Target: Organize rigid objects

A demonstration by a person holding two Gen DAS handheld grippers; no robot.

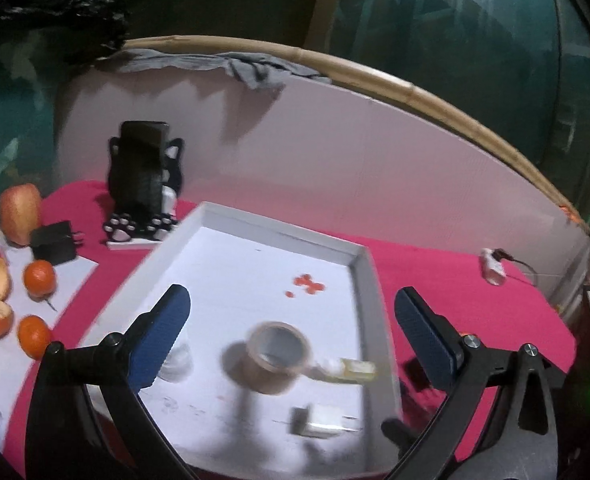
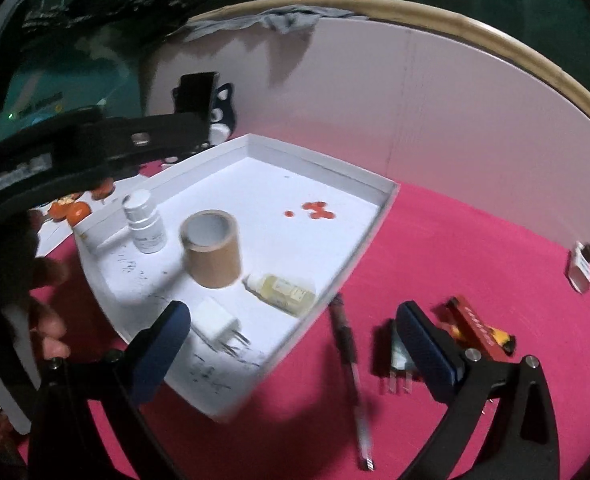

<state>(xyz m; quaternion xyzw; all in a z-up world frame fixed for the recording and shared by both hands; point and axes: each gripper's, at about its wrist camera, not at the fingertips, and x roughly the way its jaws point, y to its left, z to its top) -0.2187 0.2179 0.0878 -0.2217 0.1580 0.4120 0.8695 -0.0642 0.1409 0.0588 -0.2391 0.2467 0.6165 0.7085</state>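
A white tray point(image 1: 369, 280) point(image 2: 375, 192) on the pink cloth holds a brown tape roll point(image 1: 279, 356) point(image 2: 213, 248), a small yellow bottle point(image 1: 353, 368) point(image 2: 283, 288), a white charger point(image 1: 323, 420) point(image 2: 217, 326) and a white bottle point(image 2: 145, 220). My left gripper point(image 1: 291, 328) is open and empty above the tray. My right gripper point(image 2: 291, 344) is open and empty over the tray's near right edge. A pen point(image 2: 349, 364), a dark plug adapter point(image 2: 395, 356) and a red utility knife point(image 2: 479, 332) lie on the cloth to the tray's right.
A phone in a black cat-shaped stand point(image 1: 143, 188) is behind the tray. An apple point(image 1: 19, 212), a black charger point(image 1: 53, 242) and oranges point(image 1: 39, 278) lie at the left. A small white device with a cable point(image 1: 493, 266) point(image 2: 581, 268) lies at the far right. A white board backs the table.
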